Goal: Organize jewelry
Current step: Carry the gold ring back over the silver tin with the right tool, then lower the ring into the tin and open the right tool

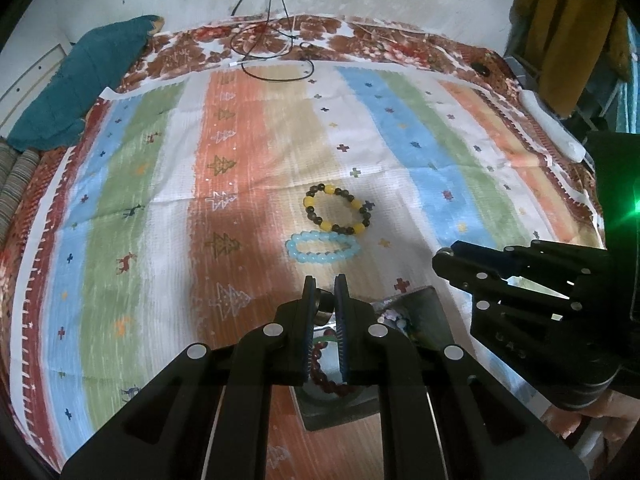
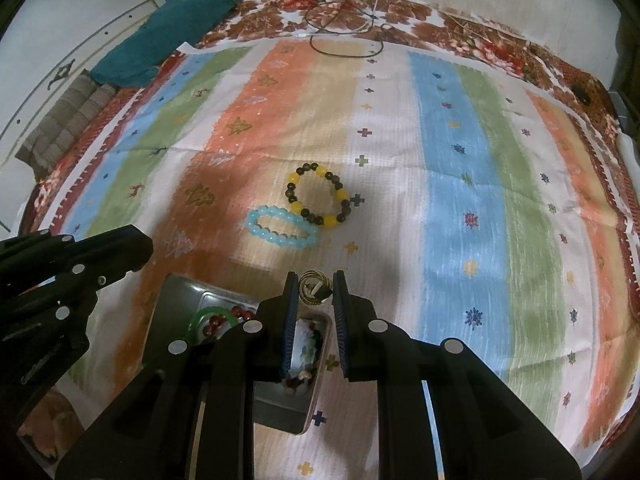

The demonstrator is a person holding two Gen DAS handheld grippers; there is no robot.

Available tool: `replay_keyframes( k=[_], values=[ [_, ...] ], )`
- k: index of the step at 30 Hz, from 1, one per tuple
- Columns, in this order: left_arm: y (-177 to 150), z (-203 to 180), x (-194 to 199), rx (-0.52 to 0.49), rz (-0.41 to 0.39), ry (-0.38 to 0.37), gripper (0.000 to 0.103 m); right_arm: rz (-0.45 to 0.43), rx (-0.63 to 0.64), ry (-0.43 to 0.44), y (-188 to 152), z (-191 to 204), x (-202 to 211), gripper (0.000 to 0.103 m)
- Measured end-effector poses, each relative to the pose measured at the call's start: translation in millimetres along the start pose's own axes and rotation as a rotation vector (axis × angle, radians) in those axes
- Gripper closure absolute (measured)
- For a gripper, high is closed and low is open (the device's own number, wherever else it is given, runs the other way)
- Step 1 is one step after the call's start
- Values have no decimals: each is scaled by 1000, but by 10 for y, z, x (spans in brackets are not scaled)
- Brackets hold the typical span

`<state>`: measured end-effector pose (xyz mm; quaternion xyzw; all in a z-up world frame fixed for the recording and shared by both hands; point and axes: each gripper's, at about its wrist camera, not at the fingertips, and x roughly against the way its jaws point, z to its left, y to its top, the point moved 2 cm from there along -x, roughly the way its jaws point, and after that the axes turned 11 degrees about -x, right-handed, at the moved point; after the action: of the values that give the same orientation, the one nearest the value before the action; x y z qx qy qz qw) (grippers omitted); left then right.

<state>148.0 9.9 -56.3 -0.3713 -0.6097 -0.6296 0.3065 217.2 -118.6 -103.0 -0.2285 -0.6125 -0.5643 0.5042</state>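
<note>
A bracelet of dark and yellow beads [image 1: 338, 211] [image 2: 319, 195] lies on the striped cloth. A light blue bead bracelet [image 1: 321, 247] [image 2: 282, 231] lies just in front of it. A grey metal box [image 1: 340, 396] [image 2: 240, 344] sits near me and holds a red bead bracelet [image 1: 326, 376] [image 2: 224, 320], a green bangle [image 2: 208, 318] and other pieces. My left gripper [image 1: 325, 304] is shut on a dark ring-like piece [image 1: 323, 306] above the box. My right gripper [image 2: 315, 288] is shut on a coiled golden-brown bracelet [image 2: 315, 288] just beyond the box.
The striped cloth [image 1: 440, 168] [image 2: 460, 200] covers a bed. A teal folded cloth [image 1: 80, 84] [image 2: 168, 28] lies at the far left. Black cables [image 1: 276, 52] [image 2: 348, 28] lie at the far edge. A white object [image 1: 552, 128] rests at the right edge.
</note>
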Motion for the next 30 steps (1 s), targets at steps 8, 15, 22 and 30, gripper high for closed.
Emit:
replay_keyframes(
  k=[8, 15, 22, 30],
  values=[
    [-95, -77, 162, -14, -31, -3, 94, -16, 11, 16, -112, 47, 117, 85],
    [-211, -135, 308, -20, -55, -12, 94, -41, 13, 47, -239, 89, 268, 85],
    [-268, -199, 394, -37, -76, -12, 94, -54, 22, 72, -328, 133, 364, 85],
    [-258, -184, 392, -5, -72, -31, 91, -48, 5, 81, -330, 130, 351, 83]
  ],
)
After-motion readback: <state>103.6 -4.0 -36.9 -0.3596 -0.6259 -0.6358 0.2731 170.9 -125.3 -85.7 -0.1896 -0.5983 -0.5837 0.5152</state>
